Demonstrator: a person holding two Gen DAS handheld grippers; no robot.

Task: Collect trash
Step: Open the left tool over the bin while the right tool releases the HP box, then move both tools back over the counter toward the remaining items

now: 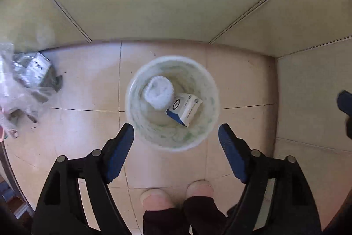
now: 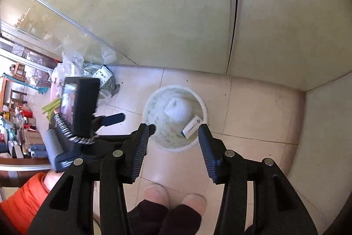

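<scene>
Nearest, both pairs of fingers hang apart with nothing between them: left gripper (image 1: pixel 176 132) wide, right gripper (image 2: pixel 173 133) narrower. Below on the tiled floor (image 1: pixel 88 85) stands a white bin (image 1: pixel 209 124), holding a crumpled white wad (image 1: pixel 158 90) and a small blue-and-white box (image 1: pixel 186 108). Farther left, plastic bags (image 1: pixel 24 83) lie against the wall

A bin (image 1: pixel 172 102) stands on the floor (image 1: pixel 88 85) near a wall corner. Inside it, a crumpled tissue (image 1: pixel 158 90) lies left of a small box (image 1: pixel 186 109). A heap of bags (image 1: pixel 26 85) sits far left against the wall.
</scene>
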